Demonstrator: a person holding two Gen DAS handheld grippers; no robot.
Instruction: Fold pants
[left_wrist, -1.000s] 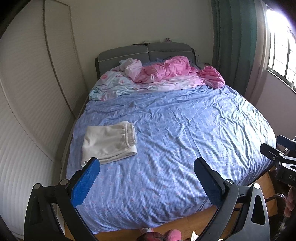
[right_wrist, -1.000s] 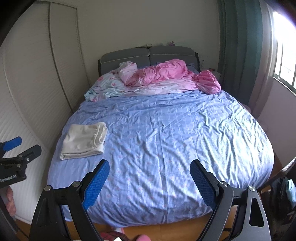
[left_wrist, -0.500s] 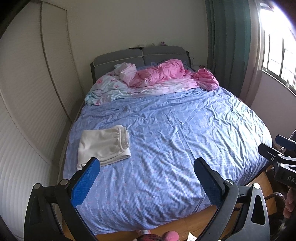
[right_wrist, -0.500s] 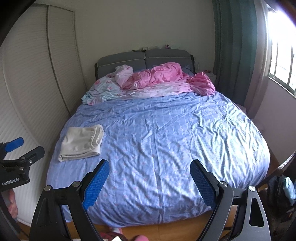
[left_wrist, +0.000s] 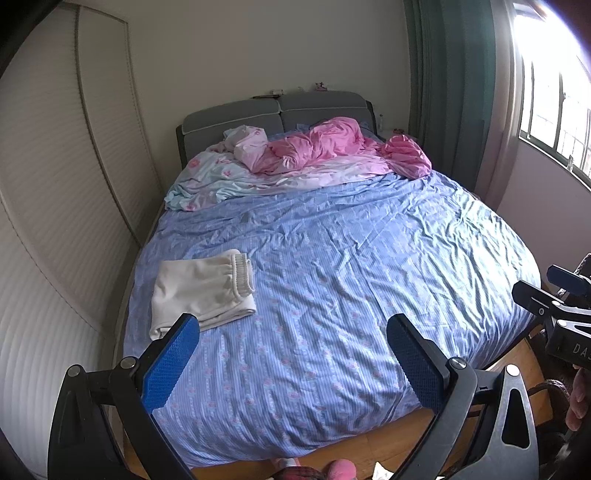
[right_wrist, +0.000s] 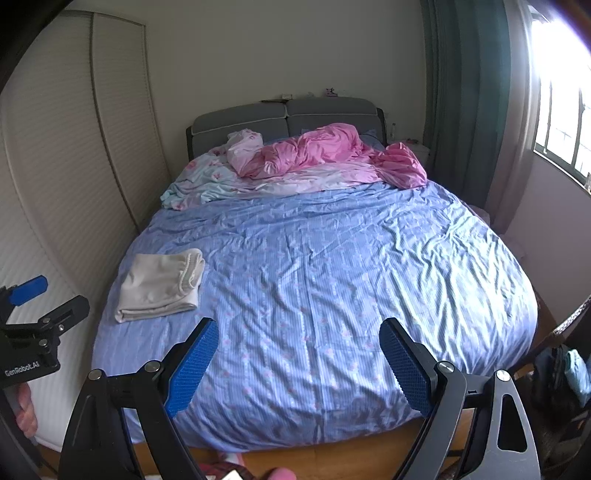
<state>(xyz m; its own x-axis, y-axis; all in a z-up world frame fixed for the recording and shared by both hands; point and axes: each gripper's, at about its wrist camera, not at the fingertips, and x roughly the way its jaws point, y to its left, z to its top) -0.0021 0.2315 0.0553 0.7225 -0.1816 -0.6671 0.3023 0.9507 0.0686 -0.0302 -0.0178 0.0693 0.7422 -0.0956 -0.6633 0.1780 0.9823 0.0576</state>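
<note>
Jaws are wide open and empty on both the left gripper (left_wrist: 291, 354) and right gripper (right_wrist: 299, 354), nothing's really changed over the last second, and the pants (left_wrist: 201, 291) sit folded near the bed (left_wrist: 332, 295)'s left edge, so looks done.

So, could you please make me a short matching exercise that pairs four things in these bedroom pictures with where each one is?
Things:
1. cream pants
2. pink bedding
3. green curtain
4. grey headboard

Places:
A. against the wall at the far end of the bed
B. bunched up at the far end of the bed, just in front of the headboard
C. folded on the blue cover, near its left edge
D. hanging beside the window on the right

Pairs: 1-C, 2-B, 3-D, 4-A
</note>
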